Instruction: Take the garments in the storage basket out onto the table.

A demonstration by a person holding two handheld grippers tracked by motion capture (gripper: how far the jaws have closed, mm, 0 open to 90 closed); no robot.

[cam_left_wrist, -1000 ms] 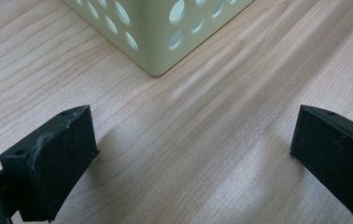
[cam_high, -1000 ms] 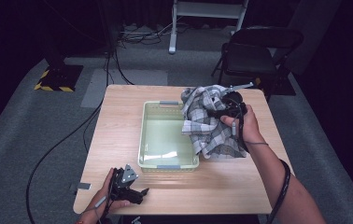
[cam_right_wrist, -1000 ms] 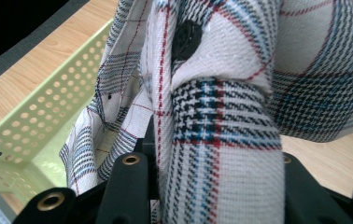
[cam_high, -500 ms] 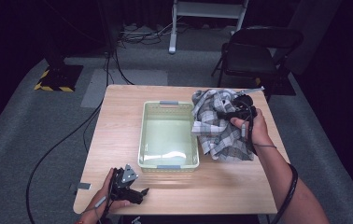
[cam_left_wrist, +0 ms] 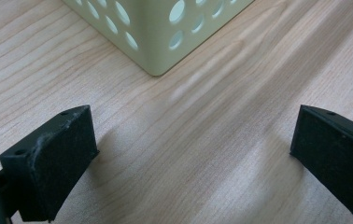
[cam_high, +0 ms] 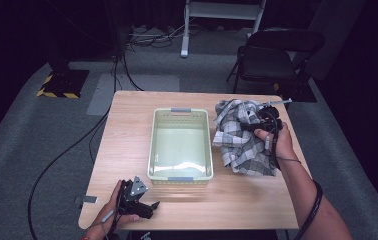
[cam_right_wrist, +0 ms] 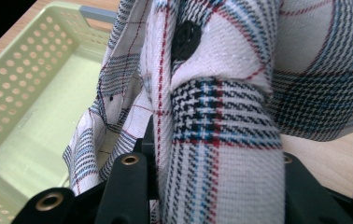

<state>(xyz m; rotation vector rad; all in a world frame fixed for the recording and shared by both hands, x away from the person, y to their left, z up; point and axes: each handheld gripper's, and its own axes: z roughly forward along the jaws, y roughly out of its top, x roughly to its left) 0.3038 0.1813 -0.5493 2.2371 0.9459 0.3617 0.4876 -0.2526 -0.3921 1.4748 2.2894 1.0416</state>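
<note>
A black, white and red checked cloth (cam_high: 244,145) hangs bunched over the table just right of a pale green perforated basket (cam_high: 181,111). My right gripper (cam_high: 258,125) is shut on a thick fold of that cloth (cam_right_wrist: 221,116), which drapes over its jaws, and the basket (cam_right_wrist: 25,93) lies to the left beyond it. At the table's front left corner my left gripper (cam_high: 149,206) rests low with its jaws wide apart. In the left gripper view the left gripper (cam_left_wrist: 191,123) has only bare wood between its pads, and a corner of the basket (cam_left_wrist: 156,37) lies just ahead.
The wooden table (cam_high: 237,200) has bare wood along its front. A black chair (cam_high: 272,55) stands behind the back right corner. Cables (cam_high: 67,150) trail over the grey floor at the left.
My right hand has carried the cloth to the right and lower, off the basket's right rim to the table beside it. The left gripper has stayed where it was.
</note>
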